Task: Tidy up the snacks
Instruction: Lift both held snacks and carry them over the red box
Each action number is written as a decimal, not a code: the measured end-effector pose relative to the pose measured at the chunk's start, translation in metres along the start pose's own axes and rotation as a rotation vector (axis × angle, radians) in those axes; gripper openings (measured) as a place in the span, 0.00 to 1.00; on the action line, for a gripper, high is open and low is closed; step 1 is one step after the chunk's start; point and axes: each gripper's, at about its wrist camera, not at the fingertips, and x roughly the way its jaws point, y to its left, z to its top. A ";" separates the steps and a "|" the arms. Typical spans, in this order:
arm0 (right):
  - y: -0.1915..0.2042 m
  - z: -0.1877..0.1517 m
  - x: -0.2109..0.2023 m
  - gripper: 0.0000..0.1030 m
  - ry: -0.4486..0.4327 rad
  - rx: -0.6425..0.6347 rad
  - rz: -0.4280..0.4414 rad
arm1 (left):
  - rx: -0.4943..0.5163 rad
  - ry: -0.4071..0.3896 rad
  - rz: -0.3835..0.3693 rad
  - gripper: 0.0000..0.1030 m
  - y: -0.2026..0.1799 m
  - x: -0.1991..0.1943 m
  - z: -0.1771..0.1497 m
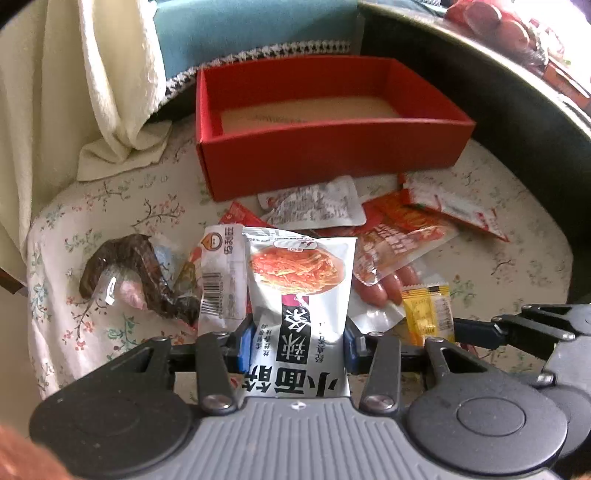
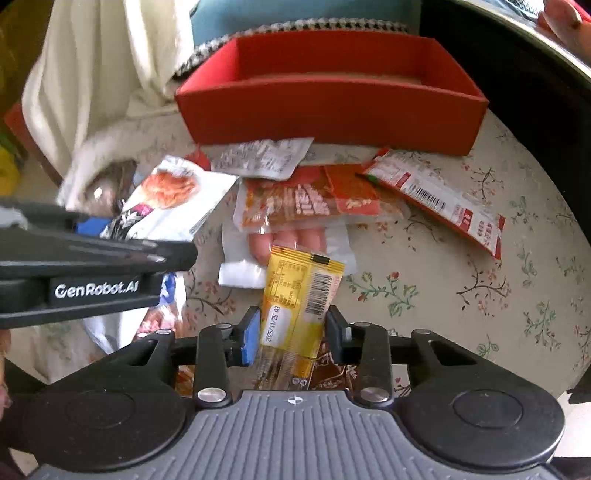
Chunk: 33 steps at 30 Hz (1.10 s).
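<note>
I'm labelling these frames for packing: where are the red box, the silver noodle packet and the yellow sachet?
red box (image 1: 325, 147), left wrist view, front wall.
silver noodle packet (image 1: 299, 280), left wrist view, printed front.
yellow sachet (image 2: 301, 291), right wrist view, printed back.

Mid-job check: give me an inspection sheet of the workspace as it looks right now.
Surface: floral tablecloth, snacks scattered on it.
Job's things: red box, no snacks visible inside; white noodle packet; yellow packet; sausage pack; red packets; dark wrapped snack.
Clutter: cream cloth draped at left.
Grippers: left gripper shut on the white noodle packet; right gripper shut on the yellow packet.
Cables: nothing seen.
Surroundings: blue cushion behind box.
</note>
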 end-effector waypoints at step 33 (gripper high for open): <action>-0.058 0.127 -0.024 0.41 -0.240 0.096 0.137 | -0.098 -0.193 0.064 0.37 -0.005 -0.017 0.092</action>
